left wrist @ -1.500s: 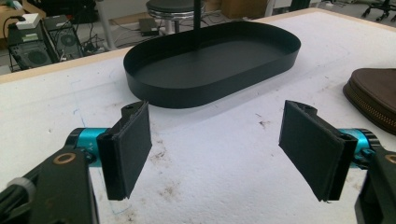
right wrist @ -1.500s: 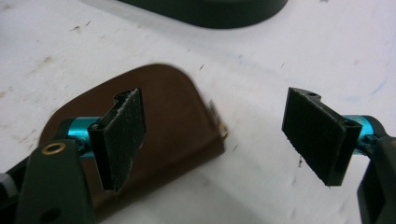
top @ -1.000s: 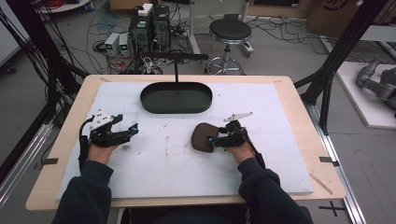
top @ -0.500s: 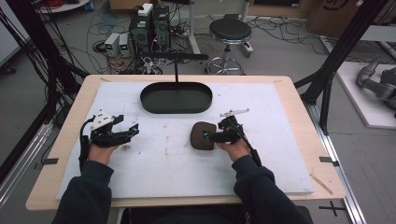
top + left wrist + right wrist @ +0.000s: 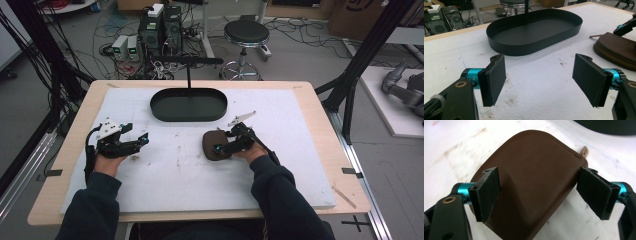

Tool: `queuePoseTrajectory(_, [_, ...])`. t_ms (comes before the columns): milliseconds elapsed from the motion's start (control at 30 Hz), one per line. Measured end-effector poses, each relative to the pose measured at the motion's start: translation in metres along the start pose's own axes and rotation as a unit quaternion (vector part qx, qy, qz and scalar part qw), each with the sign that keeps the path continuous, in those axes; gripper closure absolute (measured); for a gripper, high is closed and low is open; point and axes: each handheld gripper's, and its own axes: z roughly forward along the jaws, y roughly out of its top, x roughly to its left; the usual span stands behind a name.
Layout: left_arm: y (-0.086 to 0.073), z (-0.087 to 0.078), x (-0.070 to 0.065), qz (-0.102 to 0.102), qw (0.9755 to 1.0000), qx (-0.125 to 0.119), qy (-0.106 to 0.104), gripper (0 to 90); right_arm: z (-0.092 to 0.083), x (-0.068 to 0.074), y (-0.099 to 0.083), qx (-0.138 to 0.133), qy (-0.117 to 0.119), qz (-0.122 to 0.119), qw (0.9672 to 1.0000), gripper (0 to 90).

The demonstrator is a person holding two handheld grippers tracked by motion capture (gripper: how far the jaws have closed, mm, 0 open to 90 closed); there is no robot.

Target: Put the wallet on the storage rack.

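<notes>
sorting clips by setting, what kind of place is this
Most likely a robotics lab or data-collection room. A foam-topped table stands on a floor strewn with cables, computers sit behind it, and a person works hand-held grippers: left, right.

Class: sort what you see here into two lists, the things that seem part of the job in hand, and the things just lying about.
Part of the job, probably:
brown pouch, between the open right claw
black tray
left claw, open over the white mat

Lying about:
round stool
computer boxes
floor cables
</notes>
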Motion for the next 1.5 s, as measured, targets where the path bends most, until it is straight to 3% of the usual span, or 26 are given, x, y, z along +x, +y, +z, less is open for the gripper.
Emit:
queuePoseTrajectory(33, [0.000, 0.000, 0.000, 0.000, 1.0000, 0.000, 0.000, 26.7, 0.000, 0.000, 0.000, 0.000, 0.000, 0.000, 1.0000, 20.4])
queuePoseTrajectory(67, [0.000, 0.000, 0.000, -0.001, 1.0000, 0.000, 0.000, 26.7, -0.002, -0.003, 0.003, 0.007, 0.015, -0.030, 0.9994, 23.4])
queuePoseTrajectory(167, [-0.001, 0.000, 0.000, -0.003, 1.0000, -0.002, 0.000, 26.8, -0.006, -0.004, 0.005, 0.008, 0.023, -0.045, 0.9987, 29.5])
queuePoseTrajectory(200, [-0.001, 0.000, 0.001, -0.001, 1.0000, 0.000, 0.000, 26.8, -0.012, -0.004, 0.004, -0.005, 0.004, -0.024, 0.9997, 27.2])
queuePoseTrajectory(233, [-0.001, 0.000, 0.001, -0.001, 1.0000, 0.000, 0.000, 26.8, -0.012, -0.004, 0.004, -0.005, 0.004, -0.024, 0.9997, 27.2])
queuePoseTrajectory(267, [-0.001, 0.001, 0.001, -0.002, 1.0000, 0.000, 0.000, 26.8, -0.016, -0.003, 0.002, -0.027, -0.016, 0.021, 0.9993, 21.0])
queuePoseTrajectory(300, [-0.001, 0.001, 0.001, -0.002, 1.0000, 0.000, 0.000, 26.8, -0.016, -0.003, 0.002, -0.027, -0.016, 0.021, 0.9993, 21.0])
queuePoseTrajectory(333, [-0.001, 0.000, 0.000, 0.001, 1.0000, 0.002, 0.000, 27.0, -0.018, 0.001, -0.002, -0.044, -0.029, 0.057, 0.9970, 20.5])
queuePoseTrajectory(500, [-0.001, 0.000, 0.000, -0.001, 1.0000, 0.002, 0.001, 27.0, -0.007, 0.007, -0.010, -0.038, -0.039, 0.085, 0.9949, 20.1])
queuePoseTrajectory(533, [-0.001, 0.000, 0.000, -0.001, 1.0000, 0.001, 0.001, 27.1, -0.001, 0.005, -0.015, -0.042, -0.029, 0.109, 0.9928, 17.7])
queuePoseTrajectory(667, [-0.001, 0.000, 0.001, -0.001, 1.0000, 0.002, 0.000, 27.1, 0.003, -0.004, -0.019, -0.040, 0.008, 0.144, 0.9888, 17.7])
queuePoseTrajectory(767, [-0.001, 0.001, 0.001, 0.000, 1.0000, 0.004, 0.000, 27.1, 0.002, -0.005, -0.018, -0.036, 0.016, 0.133, 0.9904, 20.2])
queuePoseTrajectory(800, [-0.001, 0.001, 0.000, -0.001, 1.0000, 0.003, -0.001, 27.2, 0.002, -0.007, -0.019, -0.036, 0.046, 0.130, 0.9899, 32.7])
queuePoseTrajectory(1000, [-0.002, 0.002, 0.000, -0.002, 1.0000, 0.005, -0.001, 27.4, 0.000, -0.007, -0.018, -0.029, 0.060, 0.141, 0.9878, 43.0])
queuePoseTrajectory(1033, [-0.002, 0.001, 0.001, 0.000, 1.0000, 0.006, -0.002, 27.5, -0.003, -0.006, -0.016, -0.036, 0.059, 0.128, 0.9894, 53.6])
queuePoseTrajectory(1067, [-0.002, 0.001, 0.001, -0.002, 1.0000, 0.005, -0.001, 27.5, -0.006, -0.006, -0.015, -0.045, 0.057, 0.119, 0.9902, 58.4])
queuePoseTrajectory(1200, [-0.002, 0.001, 0.001, -0.003, 1.0000, 0.005, 0.000, 27.5, -0.020, 0.003, -0.007, -0.059, 0.045, 0.074, 0.9945, 67.6])
queuePoseTrajectory(1233, [-0.002, 0.001, 0.001, -0.003, 1.0000, 0.005, 0.000, 27.6, -0.020, 0.003, -0.007, -0.059, 0.045, 0.074, 0.9945, 67.6])
queuePoseTrajectory(1267, [-0.002, 0.000, 0.001, -0.003, 1.0000, 0.004, -0.001, 27.6, -0.028, 0.010, -0.003, -0.067, 0.023, 0.044, 0.9965, 70.2])
queuePoseTrajectory(1300, [-0.002, 0.000, 0.001, -0.003, 1.0000, 0.004, -0.001, 27.6, -0.032, 0.012, -0.001, -0.072, 0.009, 0.029, 0.9969, 71.2])
queuePoseTrajectory(1367, [-0.002, 0.000, 0.001, -0.003, 1.0000, 0.004, 0.000, 27.7, -0.037, 0.014, 0.000, -0.071, -0.004, 0.020, 0.9973, 72.1])
queuePoseTrajectory(1400, [-0.002, 0.000, 0.001, -0.004, 1.0000, 0.003, 0.000, 27.8, -0.046, 0.015, 0.003, -0.065, -0.034, -0.003, 0.9973, 73.2])
queuePoseTrajectory(1433, [-0.002, 0.000, 0.001, -0.004, 1.0000, 0.003, 0.000, 27.8, -0.046, 0.015, 0.003, -0.065, -0.034, -0.003, 0.9973, 73.2])
queuePoseTrajectory(1500, [-0.002, 0.001, 0.001, -0.002, 1.0000, 0.004, 0.001, 27.8, -0.057, 0.014, 0.005, -0.060, -0.058, -0.024, 0.9962, 73.5])
